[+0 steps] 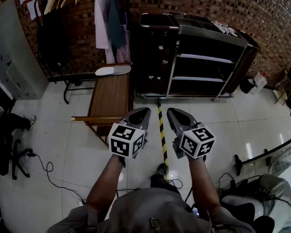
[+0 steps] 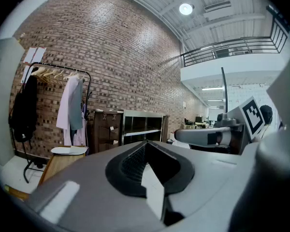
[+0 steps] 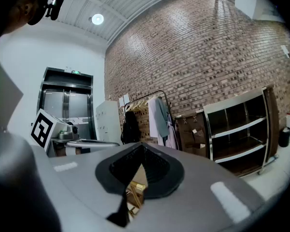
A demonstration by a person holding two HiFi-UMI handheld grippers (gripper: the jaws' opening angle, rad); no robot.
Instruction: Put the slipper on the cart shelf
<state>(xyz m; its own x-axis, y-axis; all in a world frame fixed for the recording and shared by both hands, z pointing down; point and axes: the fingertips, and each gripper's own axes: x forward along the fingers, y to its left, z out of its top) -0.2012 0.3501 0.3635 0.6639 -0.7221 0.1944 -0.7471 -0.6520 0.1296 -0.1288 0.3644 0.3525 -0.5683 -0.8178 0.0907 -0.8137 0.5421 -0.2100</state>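
A white slipper (image 1: 113, 70) lies on the far end of a brown wooden table (image 1: 109, 98), left of the cart; it also shows in the left gripper view as the slipper (image 2: 69, 150). The dark metal cart (image 1: 203, 57) with open shelves stands against the brick wall, its shelves (image 3: 241, 129) bare. My left gripper (image 1: 141, 113) and right gripper (image 1: 173, 113) are held side by side in mid-air, well short of table and cart. Both are shut with nothing between the jaws, seen in the left gripper (image 2: 146, 144) and the right gripper (image 3: 142, 145).
A clothes rack (image 1: 68, 13) with hanging garments stands behind the table. A yellow-black tape line (image 1: 161, 130) runs along the white tiled floor toward the cart. A grey cabinet (image 1: 12, 57) and an office chair (image 1: 7, 149) are at left, cables (image 1: 48, 171) on the floor.
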